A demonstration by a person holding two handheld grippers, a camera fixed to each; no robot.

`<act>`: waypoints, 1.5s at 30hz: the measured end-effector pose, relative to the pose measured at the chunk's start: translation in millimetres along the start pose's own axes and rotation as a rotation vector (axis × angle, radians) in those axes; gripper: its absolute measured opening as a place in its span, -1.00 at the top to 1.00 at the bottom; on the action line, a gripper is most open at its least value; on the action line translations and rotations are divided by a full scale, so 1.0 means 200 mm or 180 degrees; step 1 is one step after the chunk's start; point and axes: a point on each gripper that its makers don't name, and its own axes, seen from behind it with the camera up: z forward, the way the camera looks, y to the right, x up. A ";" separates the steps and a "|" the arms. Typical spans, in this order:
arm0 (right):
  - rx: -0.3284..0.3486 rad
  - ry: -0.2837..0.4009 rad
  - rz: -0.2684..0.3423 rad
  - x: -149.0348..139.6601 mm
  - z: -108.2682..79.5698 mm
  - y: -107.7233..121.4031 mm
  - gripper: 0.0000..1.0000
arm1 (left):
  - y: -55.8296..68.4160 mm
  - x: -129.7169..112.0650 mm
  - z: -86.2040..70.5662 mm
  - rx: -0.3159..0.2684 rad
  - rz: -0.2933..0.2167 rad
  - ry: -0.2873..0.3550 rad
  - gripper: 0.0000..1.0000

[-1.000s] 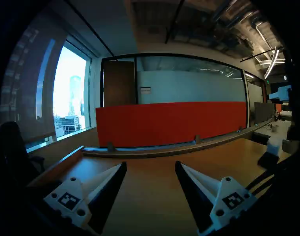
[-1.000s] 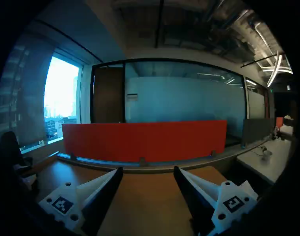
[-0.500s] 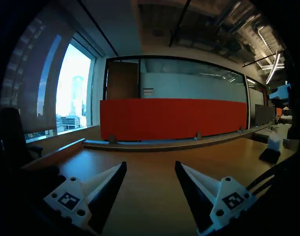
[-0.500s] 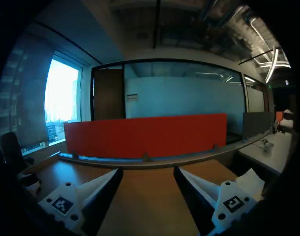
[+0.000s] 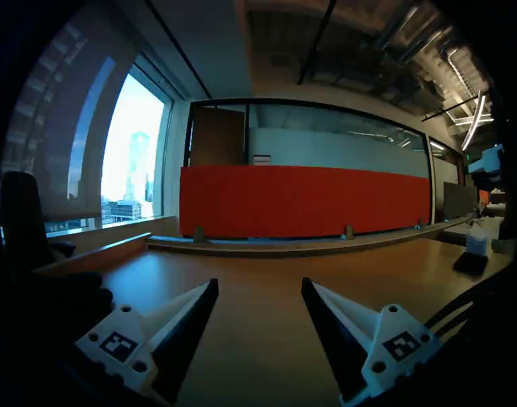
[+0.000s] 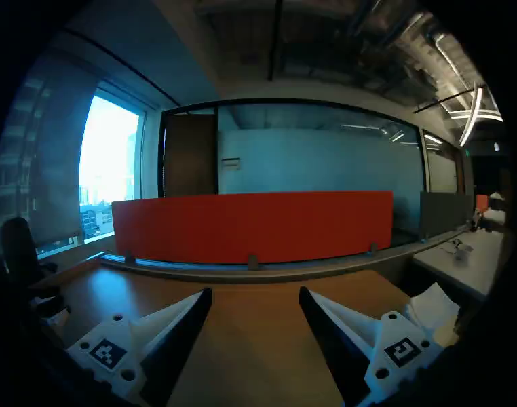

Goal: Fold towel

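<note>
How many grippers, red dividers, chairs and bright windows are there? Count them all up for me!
Grippers: 2, the left gripper and the right gripper, both open over the wooden desk
Red divider: 1
Dark chair: 1
Bright window: 1
Total: 5

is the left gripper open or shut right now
Open. The left gripper has its two fingers well apart, with bare wooden desk showing between them; nothing is held.
</note>
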 end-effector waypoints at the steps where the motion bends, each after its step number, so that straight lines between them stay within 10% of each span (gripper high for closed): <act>1: -0.0002 -0.0002 -0.0007 0.00 0.00 0.00 -0.99 | 0.00 -0.01 0.00 0.0004 -0.0002 0.0003 -0.81; 45: -0.0060 0.0096 -0.0025 0.04 0.01 0.10 -0.99 | -0.08 -0.10 0.02 0.0118 0.0068 -0.0051 -0.81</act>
